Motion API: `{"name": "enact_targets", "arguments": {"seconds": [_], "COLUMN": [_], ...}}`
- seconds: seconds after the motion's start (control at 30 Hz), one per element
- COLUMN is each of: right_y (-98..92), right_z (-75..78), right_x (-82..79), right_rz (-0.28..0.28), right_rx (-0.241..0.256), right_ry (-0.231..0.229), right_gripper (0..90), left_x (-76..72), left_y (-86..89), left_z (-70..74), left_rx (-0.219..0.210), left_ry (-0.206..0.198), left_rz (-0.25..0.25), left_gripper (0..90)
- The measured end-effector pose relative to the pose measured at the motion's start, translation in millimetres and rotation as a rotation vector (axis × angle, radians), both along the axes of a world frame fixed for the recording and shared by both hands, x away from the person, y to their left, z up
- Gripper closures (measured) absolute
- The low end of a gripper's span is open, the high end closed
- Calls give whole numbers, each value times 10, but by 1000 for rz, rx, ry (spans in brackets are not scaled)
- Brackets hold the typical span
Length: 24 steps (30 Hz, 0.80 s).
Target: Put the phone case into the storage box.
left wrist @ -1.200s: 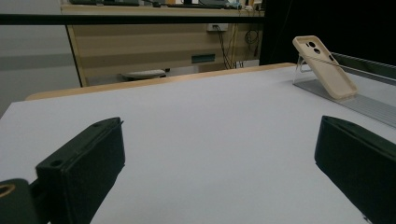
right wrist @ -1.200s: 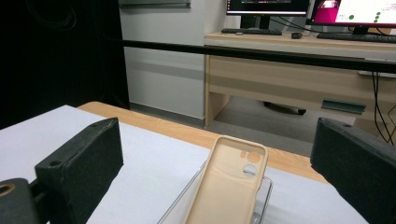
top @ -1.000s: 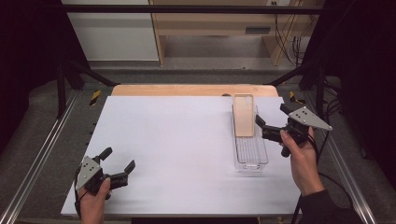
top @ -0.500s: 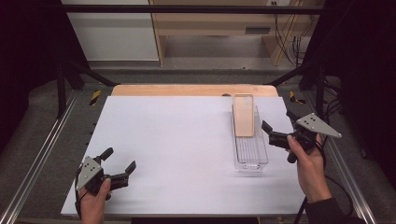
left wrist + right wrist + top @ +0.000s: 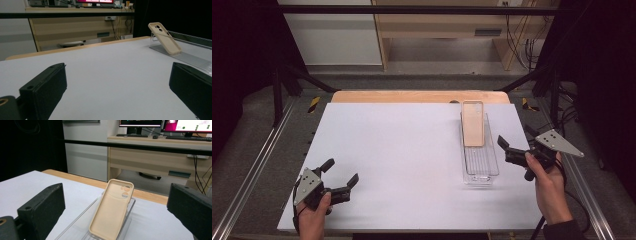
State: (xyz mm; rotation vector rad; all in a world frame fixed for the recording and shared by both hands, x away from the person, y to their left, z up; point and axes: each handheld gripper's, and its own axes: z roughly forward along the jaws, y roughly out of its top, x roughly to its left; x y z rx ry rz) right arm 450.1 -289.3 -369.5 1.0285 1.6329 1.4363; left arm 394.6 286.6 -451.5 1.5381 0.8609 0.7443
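A beige phone case [image 5: 473, 122] leans upright at the far end of a clear plastic tray [image 5: 481, 167] on the right half of the white table top [image 5: 402, 150]. My right gripper [image 5: 514, 139] hovers just right of the tray, open and empty, its jaws facing the case [image 5: 112, 210] and tray [image 5: 80, 226]. My left gripper [image 5: 342, 171] rests low near the front left corner, open with nothing between its jaws. From there the case [image 5: 165, 37] and the tray [image 5: 192, 60] sit far off to the right.
A wooden strip [image 5: 419, 96] borders the table's far edge. Metal rails [image 5: 252, 175] run along both sides. Beyond stand a wooden desk [image 5: 155, 152] with monitors and a white cabinet [image 5: 332, 35].
My right gripper has drawn back from the tray toward the near right. The left gripper has stayed almost still.
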Motion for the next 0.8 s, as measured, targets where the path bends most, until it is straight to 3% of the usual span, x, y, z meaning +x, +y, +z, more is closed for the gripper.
{"name": "enact_targets", "arguments": {"seconds": [0.37,0.8], "right_y": [-93,-159], "right_z": [-203,-329], "right_x": [-157,-322], "right_rz": [-4,1], "right_rx": [28,33], "right_ry": [-7,0], "right_gripper": [21,21], "left_x": [-58,-78], "left_y": [-43,-61], "left_z": [11,13], "left_rx": [-3,-6], "left_ry": [-6,-14], "left_rz": [-19,-15], "left_gripper": [11,14]}}
